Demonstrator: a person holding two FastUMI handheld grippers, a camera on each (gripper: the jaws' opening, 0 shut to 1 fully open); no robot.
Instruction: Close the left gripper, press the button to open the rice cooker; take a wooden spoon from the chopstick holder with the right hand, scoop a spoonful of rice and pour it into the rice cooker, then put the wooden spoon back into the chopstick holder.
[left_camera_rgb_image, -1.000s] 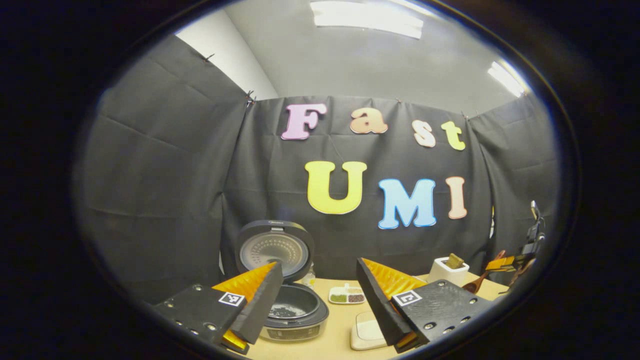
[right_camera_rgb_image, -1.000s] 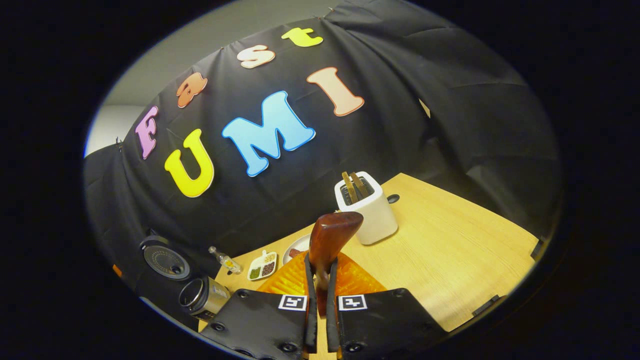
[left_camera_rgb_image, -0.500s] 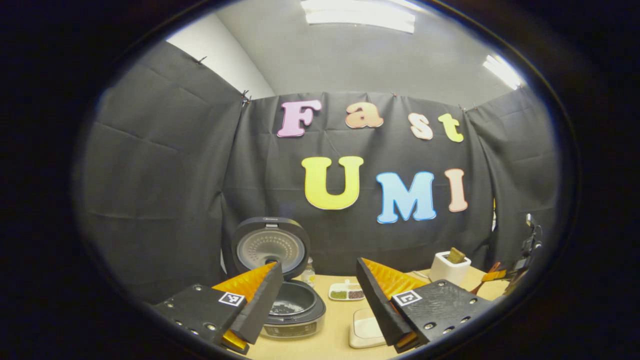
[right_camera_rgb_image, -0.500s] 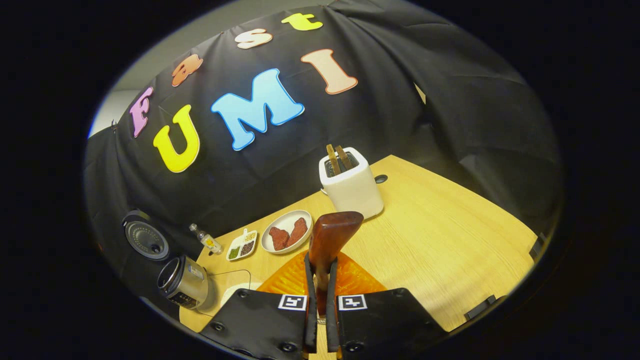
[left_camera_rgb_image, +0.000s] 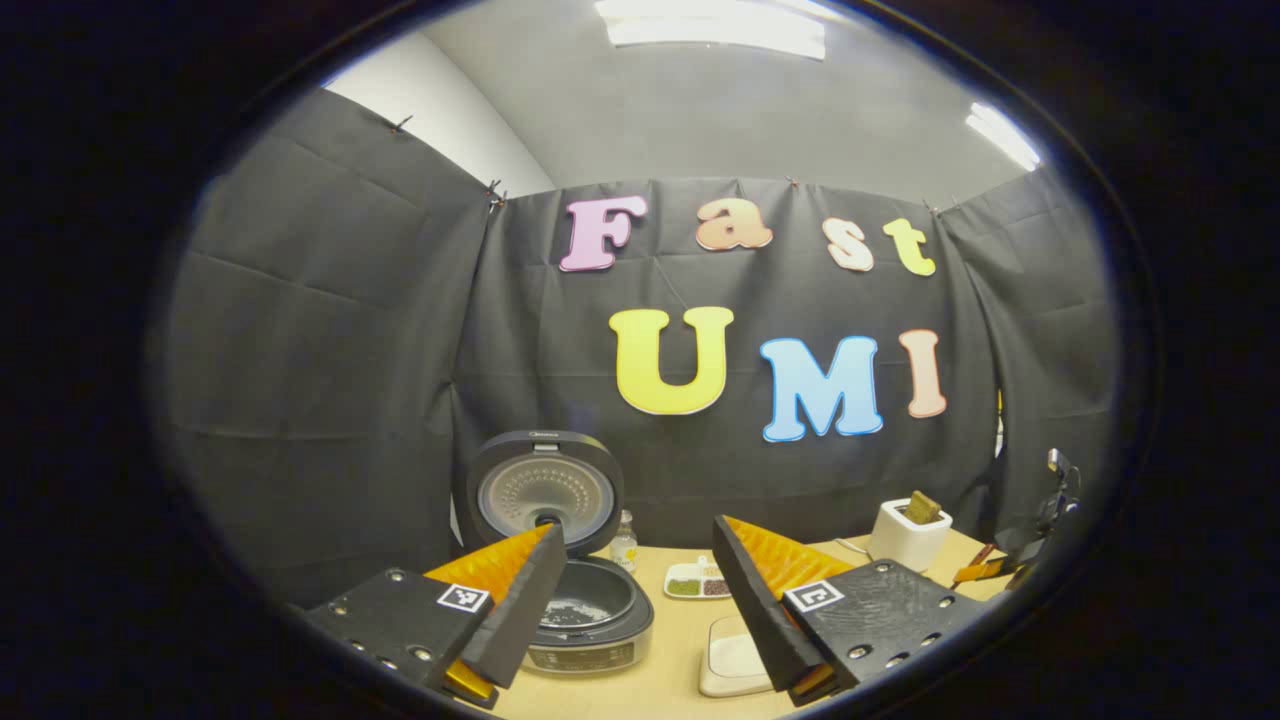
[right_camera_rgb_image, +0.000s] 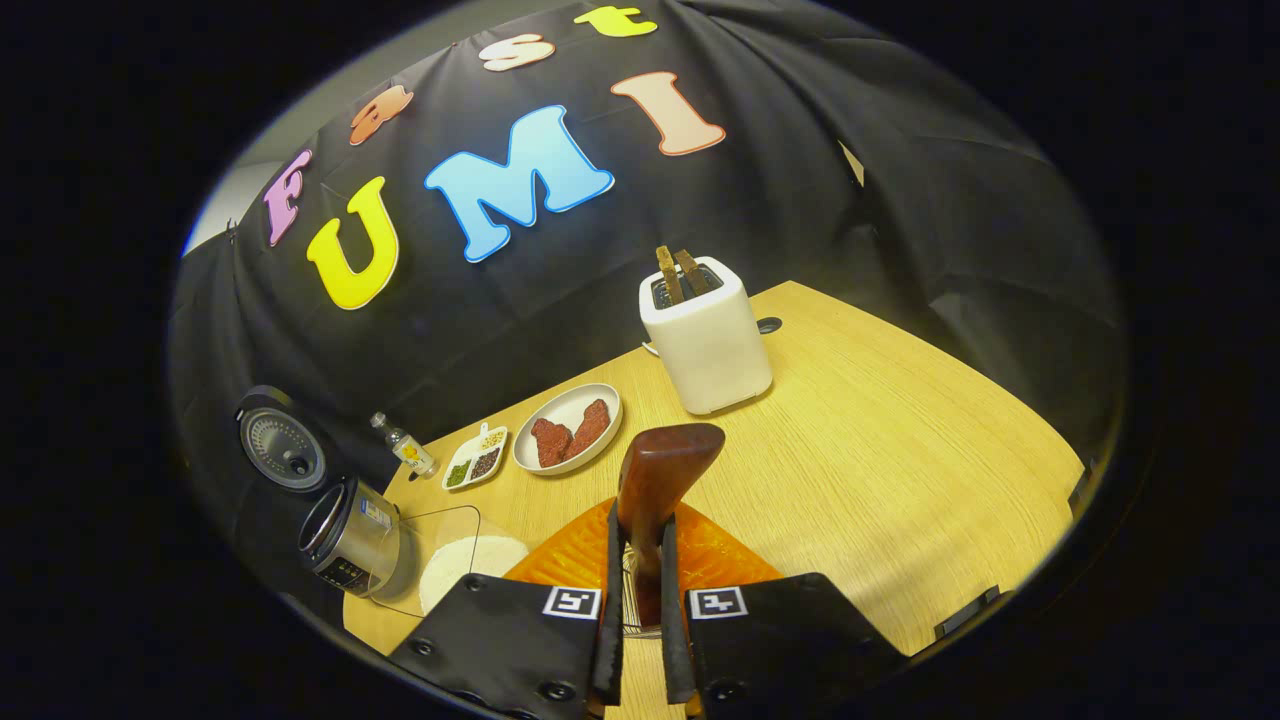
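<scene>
Since a second ago the right gripper (right_camera_rgb_image: 640, 610) has risen and tipped downward, so more of the table (right_camera_rgb_image: 900, 480) now lies in its view, and the plate (right_camera_rgb_image: 566, 441) of red pieces and the clear container of rice (right_camera_rgb_image: 470, 565) have come into sight. Its fingers pinch the wooden spoon (right_camera_rgb_image: 658, 490) by the handle, bowl end pointing up and away from the camera. Just below the spoon, between the fingers, a bit of wire mesh shows; whether that is the chopstick holder cannot be told. Beyond stand a white toaster (right_camera_rgb_image: 708, 340), a divided dish (right_camera_rgb_image: 476, 466) and a small bottle (right_camera_rgb_image: 402, 450). At the far left sits the rice cooker (right_camera_rgb_image: 345, 535), lid raised. The left gripper (left_camera_rgb_image: 630, 600) hangs with its fingers spread wide, touching nothing, in front of the open rice cooker (left_camera_rgb_image: 585, 610), with a white pad (left_camera_rgb_image: 735, 660) on the table below.
</scene>
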